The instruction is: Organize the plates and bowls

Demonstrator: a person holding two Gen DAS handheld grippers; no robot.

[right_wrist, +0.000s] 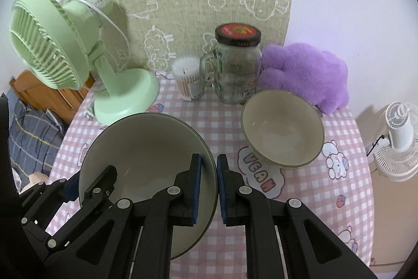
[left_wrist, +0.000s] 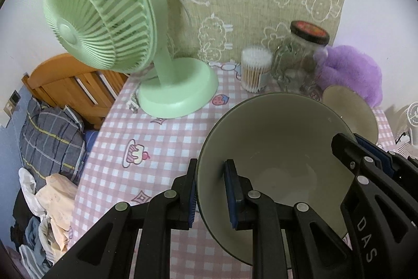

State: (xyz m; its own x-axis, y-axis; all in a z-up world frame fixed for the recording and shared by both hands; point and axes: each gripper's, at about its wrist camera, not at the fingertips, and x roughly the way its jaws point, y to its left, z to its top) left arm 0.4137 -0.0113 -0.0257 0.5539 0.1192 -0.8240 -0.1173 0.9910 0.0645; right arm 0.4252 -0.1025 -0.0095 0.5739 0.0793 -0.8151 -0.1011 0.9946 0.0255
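A large grey-green bowl is held between both grippers above the pink checked tablecloth. My left gripper is shut on its left rim, one finger inside and one outside. My right gripper is shut on its right rim in the same way; the bowl shows in the right wrist view too. The right gripper's fingers show on the far rim in the left wrist view. A second, smaller bowl stands on the table to the right, also visible in the left wrist view.
A green desk fan stands at the back left. A cotton swab tub, a glass jar with a black lid and a purple plush line the back wall. A white fan stands beyond the right table edge.
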